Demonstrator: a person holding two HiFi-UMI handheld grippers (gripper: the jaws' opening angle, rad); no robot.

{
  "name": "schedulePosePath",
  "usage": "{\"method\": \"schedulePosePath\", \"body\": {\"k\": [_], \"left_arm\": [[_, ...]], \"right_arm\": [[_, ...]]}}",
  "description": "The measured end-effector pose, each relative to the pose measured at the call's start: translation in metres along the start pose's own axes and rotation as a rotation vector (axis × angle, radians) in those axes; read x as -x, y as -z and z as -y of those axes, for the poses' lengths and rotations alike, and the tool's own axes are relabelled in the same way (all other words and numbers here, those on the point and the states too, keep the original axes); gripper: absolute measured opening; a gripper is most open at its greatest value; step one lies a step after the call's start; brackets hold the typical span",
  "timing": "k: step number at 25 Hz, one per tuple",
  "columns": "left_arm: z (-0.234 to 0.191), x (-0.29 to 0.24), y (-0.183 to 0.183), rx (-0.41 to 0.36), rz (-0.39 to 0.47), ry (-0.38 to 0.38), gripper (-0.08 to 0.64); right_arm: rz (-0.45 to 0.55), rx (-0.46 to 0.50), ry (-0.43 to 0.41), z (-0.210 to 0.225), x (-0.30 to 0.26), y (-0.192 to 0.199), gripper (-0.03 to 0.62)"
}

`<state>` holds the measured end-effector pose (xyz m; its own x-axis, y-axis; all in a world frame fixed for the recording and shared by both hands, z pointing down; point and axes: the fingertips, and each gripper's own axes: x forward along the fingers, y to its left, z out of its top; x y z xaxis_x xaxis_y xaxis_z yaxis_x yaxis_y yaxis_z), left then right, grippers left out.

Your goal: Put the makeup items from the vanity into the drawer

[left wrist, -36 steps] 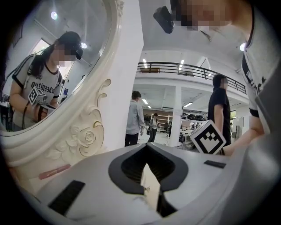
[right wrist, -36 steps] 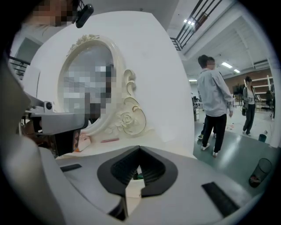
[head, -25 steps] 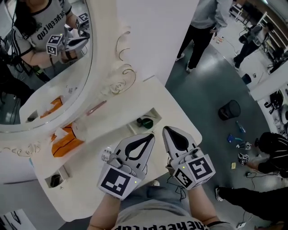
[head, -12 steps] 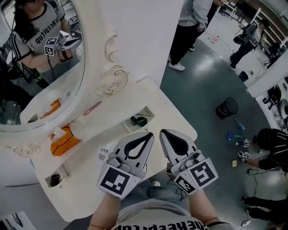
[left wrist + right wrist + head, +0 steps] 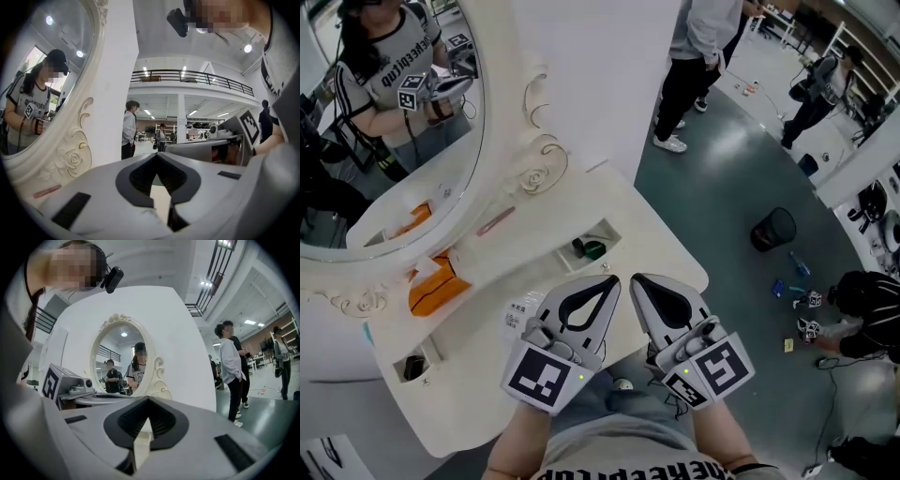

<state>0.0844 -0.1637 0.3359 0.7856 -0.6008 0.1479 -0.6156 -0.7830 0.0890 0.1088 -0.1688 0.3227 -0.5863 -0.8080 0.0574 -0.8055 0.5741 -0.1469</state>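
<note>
Grippers hung side by side over the near edge of the white vanity table (image 5: 649, 220). The left gripper (image 5: 608, 282) and the right gripper (image 5: 636, 280), both of pale grey plastic with black-lined tips, pointed away from the person toward the far side. Each had its jaws pressed together with nothing between them, as the left gripper view (image 5: 157, 155) and the right gripper view (image 5: 148, 399) both showed.

The makeup items lay apart from the grippers. A slim pink stick (image 5: 497, 222) rested on the tabletop at the foot of the oval mirror with a cream carved frame (image 5: 546, 161), and it also showed at the lower left of the left gripper view (image 5: 47, 191). An orange box (image 5: 436, 289) sat further left beside the frame. A dark green round item (image 5: 591, 250) lay inside a small open white compartment (image 5: 609, 231), just beyond the gripper tips. A white labelled container (image 5: 519, 316) stood just left of the left gripper, partly hidden by it. A second small recess (image 5: 414, 367) at the near left held a dark object that was too small to identify.

Bystanders stood on the grey floor (image 5: 722, 178) to the far right, near a black bin (image 5: 773, 228).
</note>
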Motion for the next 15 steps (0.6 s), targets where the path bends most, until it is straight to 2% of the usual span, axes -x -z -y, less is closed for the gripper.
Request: {"method": "schedulePosePath", "body": {"k": [15], "left_arm": [[0.011, 0.011, -0.001, -0.009, 0.013, -0.004, 0.011]], "right_arm": [[0.004, 0.016, -0.007, -0.012, 0.010, -0.001, 0.008]]}}
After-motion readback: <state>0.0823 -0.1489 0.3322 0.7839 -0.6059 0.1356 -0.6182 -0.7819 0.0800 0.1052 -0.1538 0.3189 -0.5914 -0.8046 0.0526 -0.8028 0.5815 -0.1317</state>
